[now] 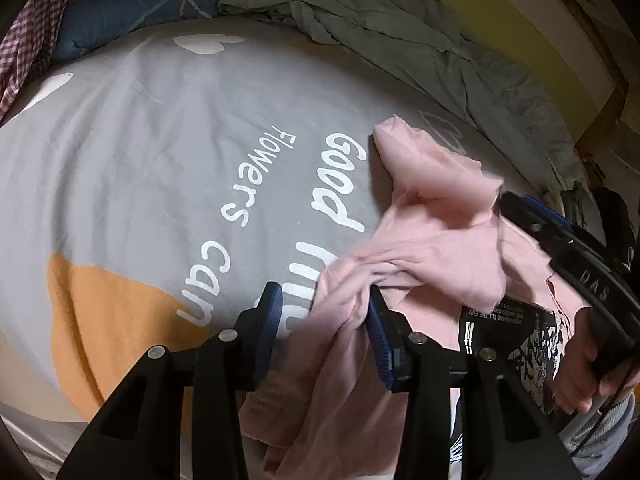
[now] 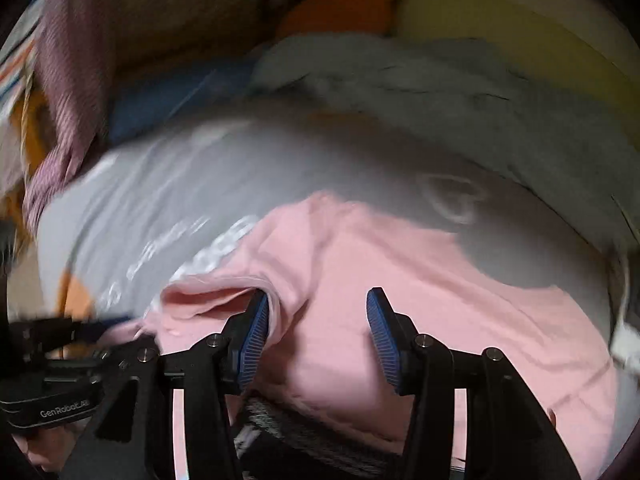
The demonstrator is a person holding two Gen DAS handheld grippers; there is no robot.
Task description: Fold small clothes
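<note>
A pink T-shirt (image 1: 440, 216) with a black and white print (image 1: 520, 332) lies crumpled on a grey bed cover (image 1: 160, 160) with white lettering. My left gripper (image 1: 324, 312) is open, with bunched pink cloth lying between its blue pads and draped over the right one. My right gripper (image 2: 316, 320) is open above the pink shirt (image 2: 380, 264), its left pad touching a raised fold. The right gripper also shows at the right edge of the left wrist view (image 1: 568, 248), held by a hand. The right wrist view is blurred.
A rumpled grey-green blanket (image 1: 400, 40) lies along the far side of the bed. A blue pillow (image 1: 132, 12) and a checked cloth (image 1: 36, 32) sit at the far left. A yellow wall (image 1: 500, 20) stands beyond. An orange patch (image 1: 100, 320) marks the cover's near left.
</note>
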